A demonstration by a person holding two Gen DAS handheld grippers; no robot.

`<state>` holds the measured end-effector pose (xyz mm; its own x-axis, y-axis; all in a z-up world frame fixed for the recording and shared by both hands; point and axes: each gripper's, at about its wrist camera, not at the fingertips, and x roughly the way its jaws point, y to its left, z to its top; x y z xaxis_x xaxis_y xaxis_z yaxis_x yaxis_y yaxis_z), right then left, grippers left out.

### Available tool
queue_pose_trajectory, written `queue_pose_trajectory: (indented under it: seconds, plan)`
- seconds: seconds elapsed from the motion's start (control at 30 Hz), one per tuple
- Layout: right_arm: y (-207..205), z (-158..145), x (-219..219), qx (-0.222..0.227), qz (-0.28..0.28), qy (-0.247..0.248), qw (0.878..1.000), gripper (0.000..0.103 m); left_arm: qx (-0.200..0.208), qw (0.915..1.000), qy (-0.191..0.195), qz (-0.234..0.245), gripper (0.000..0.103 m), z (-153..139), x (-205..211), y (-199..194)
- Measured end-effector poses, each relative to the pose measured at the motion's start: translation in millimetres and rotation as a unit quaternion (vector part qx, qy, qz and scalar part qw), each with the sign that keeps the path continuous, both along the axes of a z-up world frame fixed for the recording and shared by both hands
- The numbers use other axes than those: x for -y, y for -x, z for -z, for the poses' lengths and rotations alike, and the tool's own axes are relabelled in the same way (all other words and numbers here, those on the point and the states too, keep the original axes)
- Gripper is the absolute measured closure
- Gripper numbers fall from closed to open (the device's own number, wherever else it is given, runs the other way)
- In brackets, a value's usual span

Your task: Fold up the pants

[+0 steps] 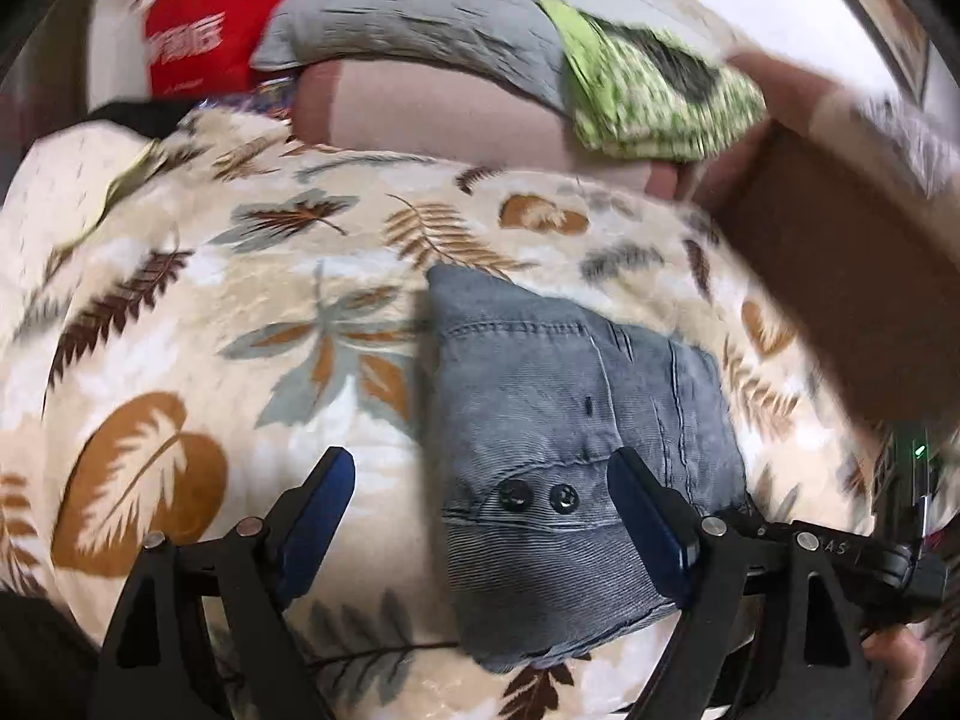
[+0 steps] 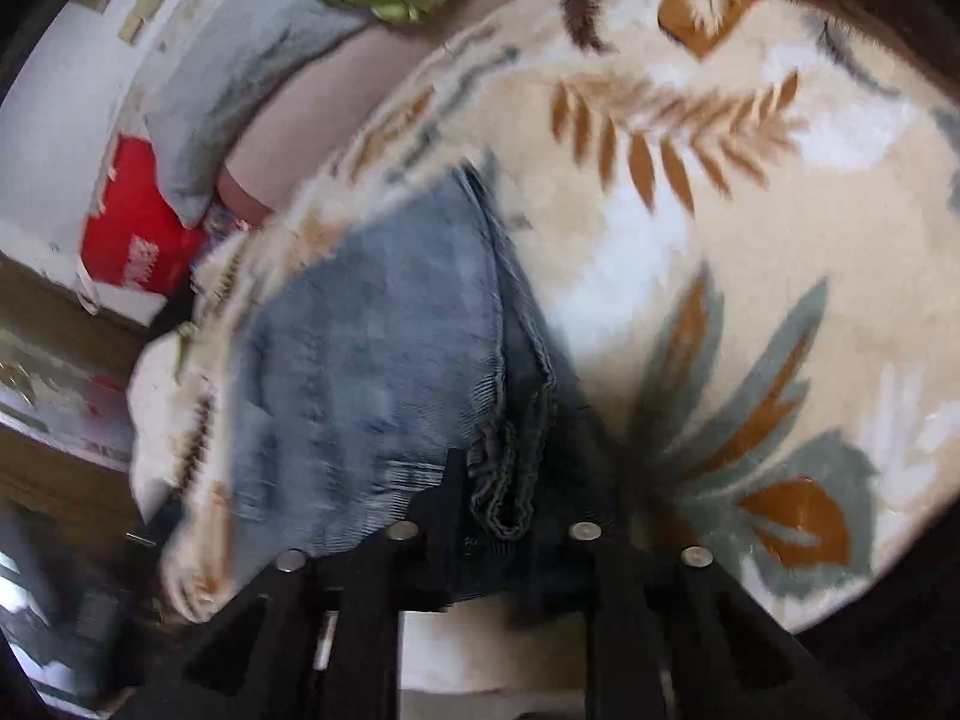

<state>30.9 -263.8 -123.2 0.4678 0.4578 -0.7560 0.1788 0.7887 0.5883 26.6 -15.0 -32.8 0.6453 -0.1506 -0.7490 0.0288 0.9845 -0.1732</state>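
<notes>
The blue-grey ribbed corduroy pants (image 1: 540, 420) look matt and finely corded, with two glossy black snap buttons (image 1: 537, 495). Under them lies a plush, fuzzy cream leaf-print blanket (image 1: 240, 300). My left claw (image 1: 480, 516) has matt black plastic arms, smooth blue pads (image 1: 648, 516) and shiny metal pins.

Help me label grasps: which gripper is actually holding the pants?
The right gripper: it is clamped on the pants' bunched edge, while the left gripper is open, empty.

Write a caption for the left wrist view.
Open left claw above folded grey pants on a leaf-print blanket.
</notes>
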Motion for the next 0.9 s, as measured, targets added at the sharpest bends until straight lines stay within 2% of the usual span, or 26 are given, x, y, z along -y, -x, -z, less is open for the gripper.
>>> queue_pose_trajectory:
  seconds: [0.03, 0.07, 0.1, 0.13, 0.23, 0.33, 0.4, 0.43, 0.47, 0.53, 0.6, 0.63, 0.67, 0.77, 0.8, 0.87, 0.9]
  plan:
    - [1, 3, 5, 0.009, 0.009, -0.021, 1.000, 0.078, -0.021, 0.9990, -0.035, 0.015, 0.016, 12, 13, -6]
    - [2, 2, 9, 0.007, 0.011, -0.044, 0.999, 0.069, -0.061, 0.9932, -0.093, 0.034, 0.016, 37, 29, -13]
    - [1, -1, 12, 0.003, 0.003, -0.056, 0.998, 0.062, -0.051, 0.9929, -0.103, 0.031, 0.013, 47, 31, -11]
    - [1, -5, 15, 0.001, -0.002, -0.055, 0.998, 0.055, -0.038, 0.9945, -0.094, 0.025, 0.013, 46, 27, -8]
    - [10, -32, 32, 0.020, 0.018, -0.013, 1.000, 0.052, -0.048, 0.9949, -0.084, 0.029, 0.013, 45, 22, -10]
    - [10, -67, 41, 0.058, 0.027, -0.047, 0.997, 0.049, -0.042, 0.9952, -0.084, 0.027, 0.013, 46, 20, -8]
    - [0, -89, 25, 0.087, -0.006, -0.077, 0.993, 0.038, -0.040, 0.9953, -0.083, 0.029, 0.013, 46, 19, -8]
    - [-3, -91, 22, 0.092, -0.024, -0.097, 0.991, 0.031, -0.041, 0.9954, -0.082, 0.029, 0.013, 46, 19, -8]
    - [-8, -89, 14, 0.091, -0.042, -0.121, 0.988, 0.030, -0.041, 0.9956, -0.079, 0.029, 0.013, 46, 18, -8]
    - [-19, -64, -3, 0.046, -0.070, -0.155, 0.984, 0.030, -0.042, 0.9960, -0.074, 0.029, 0.013, 45, 18, -8]
    - [-24, -11, -13, -0.028, -0.073, -0.118, 0.990, 0.035, -0.049, 0.9971, -0.052, 0.028, 0.013, 40, 13, -9]
    - [-20, 9, -9, -0.035, -0.060, -0.131, 0.989, 0.051, -0.052, 0.9975, -0.042, 0.024, 0.014, 36, 12, -9]
    - [-14, 9, -2, -0.015, -0.050, -0.133, 0.990, 0.061, -0.043, 0.9985, -0.028, 0.017, 0.014, 28, 8, -7]
    - [-12, 5, 5, -0.022, -0.066, -0.128, 0.989, 0.062, -0.008, 0.9998, -0.014, 0.012, 0.014, 9, 12, -7]
    - [-12, 3, 4, -0.021, -0.073, -0.119, 0.990, 0.062, -0.009, 0.9993, -0.029, 0.021, 0.014, 10, 18, -8]
    - [-11, -4, -1, -0.020, -0.092, -0.086, 0.992, 0.062, -0.057, 0.9908, -0.109, 0.057, 0.013, 39, 43, -13]
    - [-14, -12, -6, -0.026, -0.108, -0.060, 0.992, 0.061, -0.063, 0.9896, -0.113, 0.063, 0.013, 50, 46, -12]
